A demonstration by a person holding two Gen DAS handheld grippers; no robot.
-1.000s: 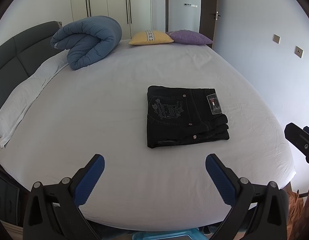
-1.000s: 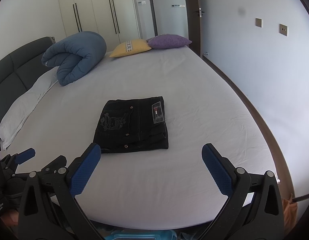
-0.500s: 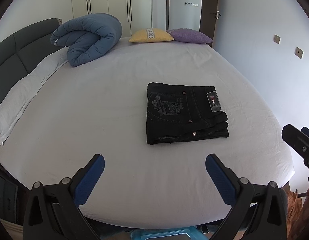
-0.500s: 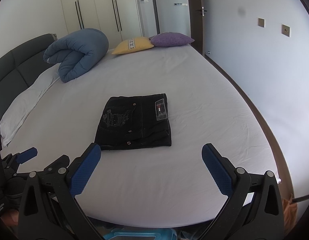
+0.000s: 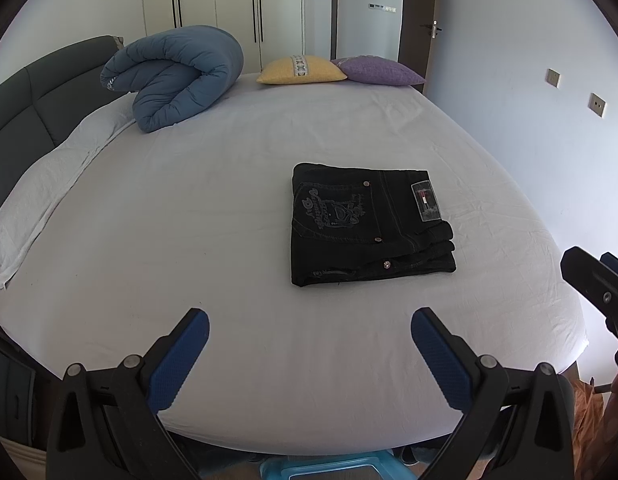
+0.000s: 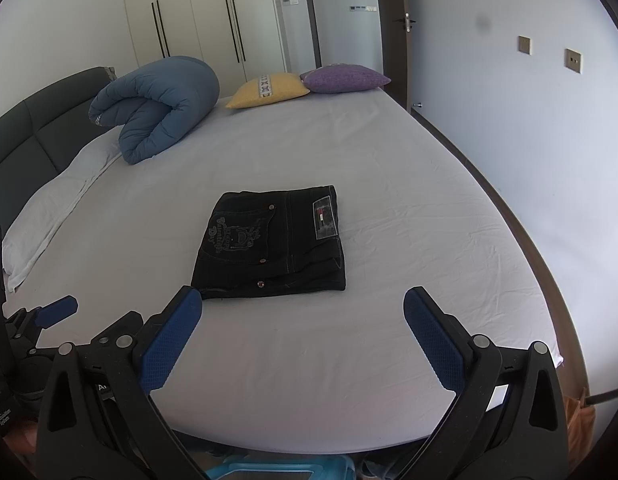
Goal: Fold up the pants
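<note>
Pants [image 5: 369, 224] lie folded into a compact black rectangle on the white bed sheet [image 5: 229, 208], clear of both tools. Left gripper [image 5: 309, 340] and right gripper [image 6: 303, 320] hover above the near bed edge, jaws spread, empty. Wardrobe [image 5: 229, 12] stands behind.

A big bed [image 5: 189, 240] with a white sheet fills the room. A rolled blue duvet [image 5: 173, 76] lies near the dark grey headboard [image 5: 25, 96], beside a white pillow [image 5: 41, 184]. At the far edge a yellow cushion [image 5: 301, 70] touches a purple cushion [image 5: 379, 70]. Behind them stand white wardrobes [image 5: 221, 4] and a door [image 5: 415, 28].
</note>
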